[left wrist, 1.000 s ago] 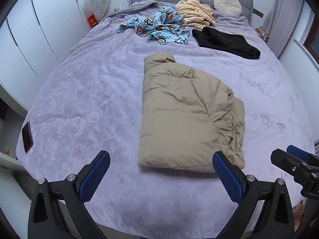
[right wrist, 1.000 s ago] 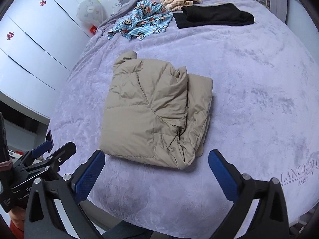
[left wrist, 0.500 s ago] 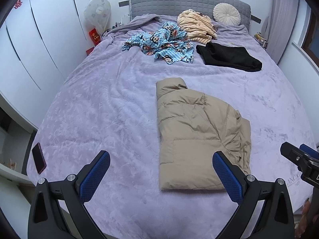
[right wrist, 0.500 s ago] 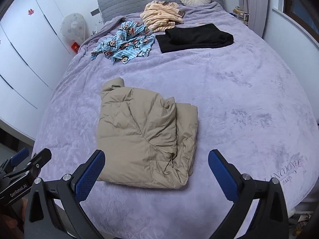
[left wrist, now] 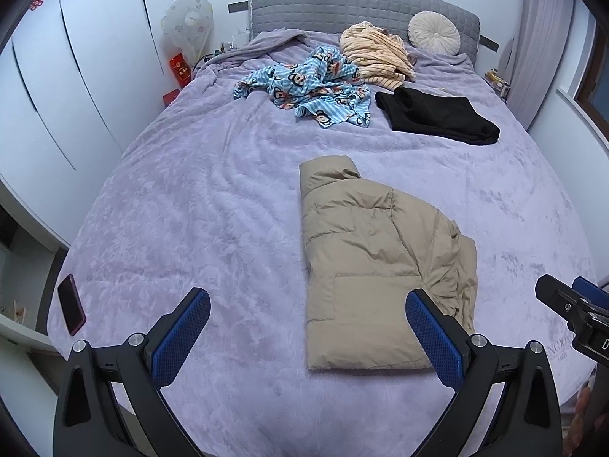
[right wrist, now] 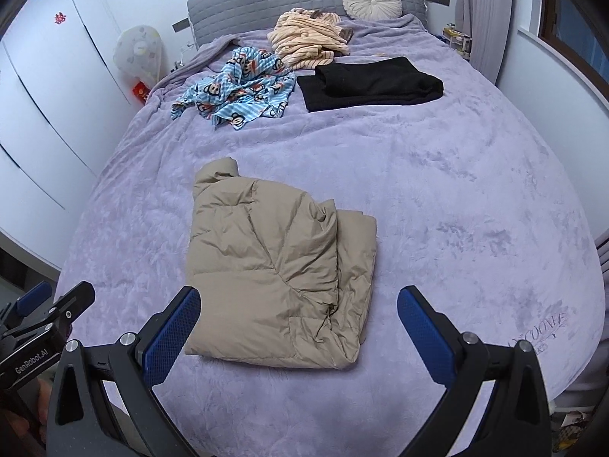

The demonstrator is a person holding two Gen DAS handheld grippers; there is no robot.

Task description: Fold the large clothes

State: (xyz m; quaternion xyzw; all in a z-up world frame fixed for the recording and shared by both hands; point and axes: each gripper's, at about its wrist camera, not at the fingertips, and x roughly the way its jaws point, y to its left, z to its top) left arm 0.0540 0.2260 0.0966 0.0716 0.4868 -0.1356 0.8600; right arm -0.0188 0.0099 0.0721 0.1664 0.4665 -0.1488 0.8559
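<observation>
— Where the task's thing lies, can it be said plainly?

— Folded into a compact bundle, the tan puffer jacket (left wrist: 380,266) is seen resting on the purple bed (left wrist: 190,209), near the foot edge. Its long axis is laid from the foot of the bed toward the headboard (left wrist: 361,7), collar end farthest away.

— Which way is it found from each tool?

— From the left tool (left wrist: 304,335) it is placed ahead and to the right, its near hem seen just beside the right-hand finger. From the right tool (right wrist: 300,327) it is placed ahead and slightly left, the near hem seen between the fingers. Neither tool is touching it.

— And the state of the tools?

— Both are held wide apart, with nothing gripped. The right tool is judged the more squarely lined up with the bundle; the loose, rumpled layers are on its side.

— What else is noted farther out?

— A blue cartoon-print garment (left wrist: 316,87), a striped cream garment (left wrist: 377,57) and a folded black garment (left wrist: 437,114) are lying well apart near the headboard. A round cushion (left wrist: 434,34) is propped there, and a phone (left wrist: 71,304) is left at the bed's left edge.
</observation>
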